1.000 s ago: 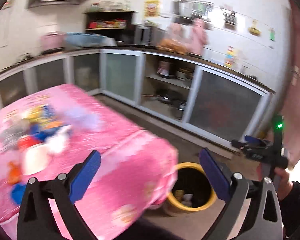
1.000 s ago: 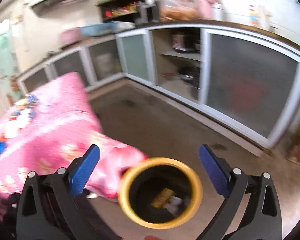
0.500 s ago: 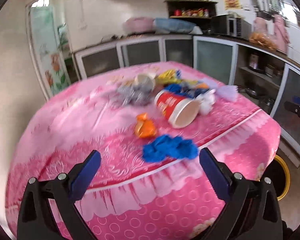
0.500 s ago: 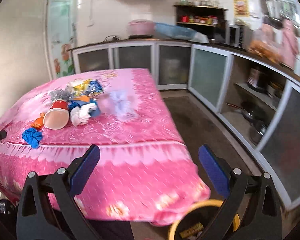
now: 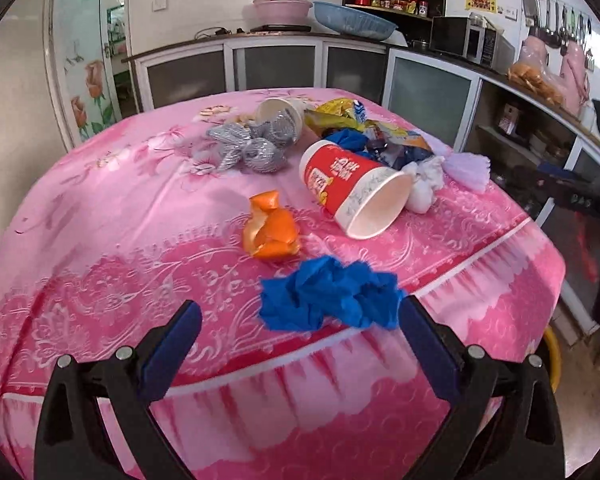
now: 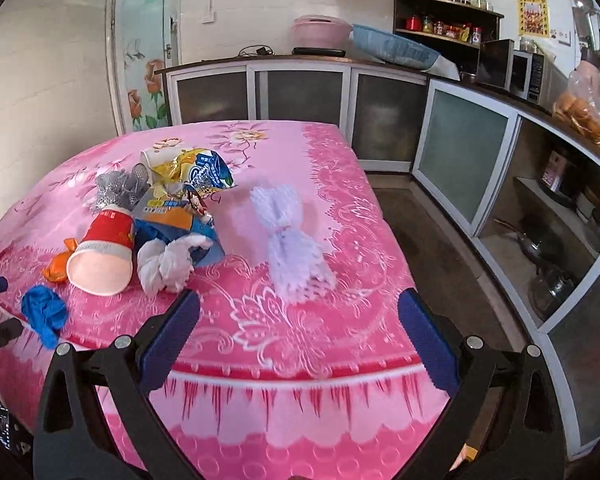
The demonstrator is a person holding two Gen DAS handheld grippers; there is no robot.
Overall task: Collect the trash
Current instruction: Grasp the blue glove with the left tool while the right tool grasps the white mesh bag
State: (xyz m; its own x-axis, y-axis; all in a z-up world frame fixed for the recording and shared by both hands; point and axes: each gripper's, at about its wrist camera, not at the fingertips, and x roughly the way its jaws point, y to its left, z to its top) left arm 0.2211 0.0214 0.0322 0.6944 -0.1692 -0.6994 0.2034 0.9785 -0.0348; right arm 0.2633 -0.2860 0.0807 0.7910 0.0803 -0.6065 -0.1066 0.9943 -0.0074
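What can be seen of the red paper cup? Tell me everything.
The red paper cup lies tipped on its side on the pink tablecloth, empty, its white mouth facing the table's near edge. Red wall with white and yellow print, white rim band. Crumpled white tissue touches its right side; orange peel lies just apart.

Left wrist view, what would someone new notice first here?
A bright pink tablecloth fills the view, with a heap of trash on it. A red cup lies tipped on its side at the centre, orange peel beside it. A blue glove sits crumpled at the near edge, before the open left hand-held gripper.
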